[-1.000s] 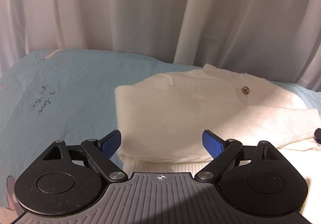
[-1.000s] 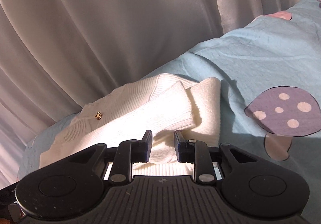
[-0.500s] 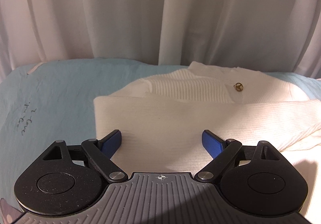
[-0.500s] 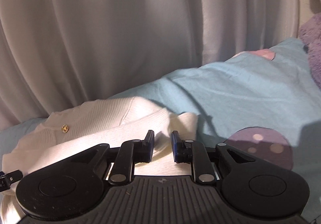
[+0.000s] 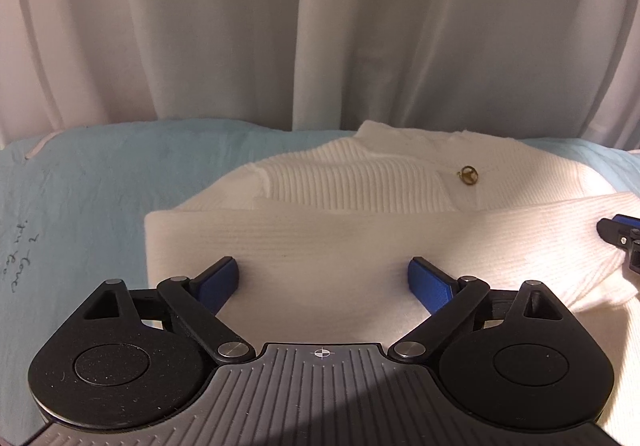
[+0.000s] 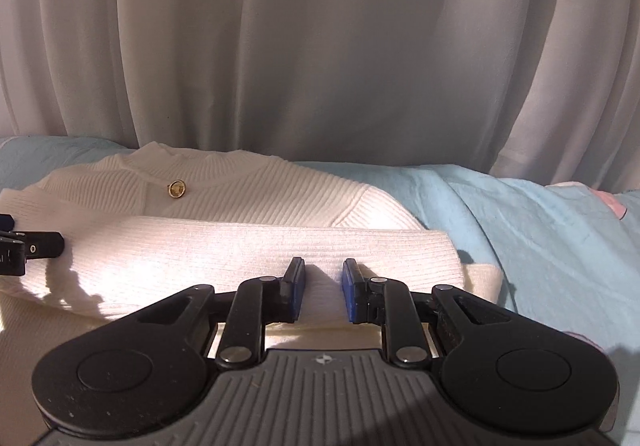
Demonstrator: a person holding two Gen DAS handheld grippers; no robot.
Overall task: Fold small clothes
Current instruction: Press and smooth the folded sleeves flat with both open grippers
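White knit sweater lies on the light-blue bedsheet, in front of the white curtain. Its sleeve is laid across the body as a flat band, below the gold button near the collar.

What changed: a second ago my right wrist view had the sweater steeply tilted; now the sweater and the bed edge sit level. My left view has slid along until it looks square onto the sleeve band; the sweater's left edge sat further right in view before. My left gripper has just been opening a bit further. Its jaws are spread wide over the sleeve band with the blue pads clear of the fabric, so nothing is gripped there. My right gripper is narrowed to a small gap over the sleeve's cuff end. Knit shows through the gap, but I can't tell if the pads pinch it or just hover.

My read: sleeve fold is placed, both grippers are lining up for the next fold, likely the body.

Hard to see:
- The sweater's near hem is hidden under both gripper bodies.
- The other sleeve isn't visible, it may be under the band.
- Each gripper shows only as a tip at the edge of the other's view.
- The pink print at the sheet's right edge is cut off.
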